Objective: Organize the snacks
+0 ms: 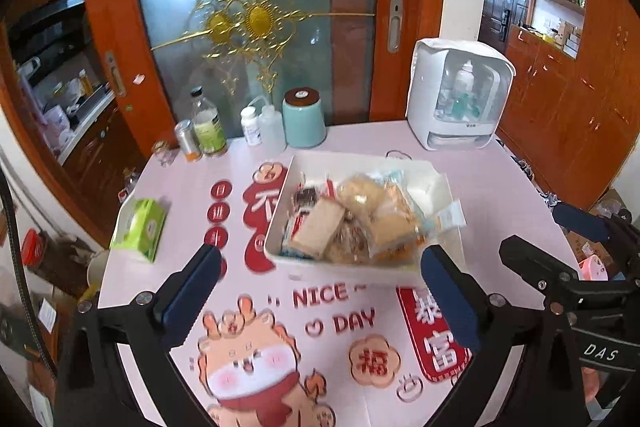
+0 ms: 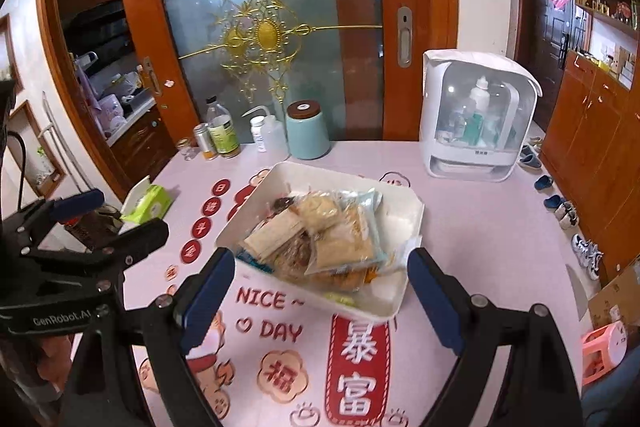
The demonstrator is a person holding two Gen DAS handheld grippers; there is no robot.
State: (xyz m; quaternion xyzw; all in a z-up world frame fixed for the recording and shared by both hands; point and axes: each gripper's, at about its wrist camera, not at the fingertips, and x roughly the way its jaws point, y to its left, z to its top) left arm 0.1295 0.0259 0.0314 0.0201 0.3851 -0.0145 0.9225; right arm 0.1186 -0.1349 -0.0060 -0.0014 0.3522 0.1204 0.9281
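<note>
Both the left hand-held gripper [image 1: 320, 287] and right hand-held gripper [image 2: 322, 291] hang released and empty over the near table [image 2: 480, 227] edge, snacks [image 2: 320, 235] already piled in the white tray [image 2: 404, 215] mid-table, so organizing looks finished or next needs a fresh reach in.

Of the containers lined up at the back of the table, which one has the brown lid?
The squat teal canister, rightmost in that row; the bottles and small can beside it are clear, white or metallic.

A tray [image 1: 280, 211] sat mid-worktop [image 1: 500, 195] with wrapped snacks [image 1: 352, 223] piled inside. Behind it, by the sliding door [image 1: 248, 7], stood bottles [image 1: 208, 127] and a canister [image 1: 304, 117]; a cabinet appliance [image 1: 456, 95] stood behind-right, a tissue box [image 1: 140, 229] at the left edge.
</note>
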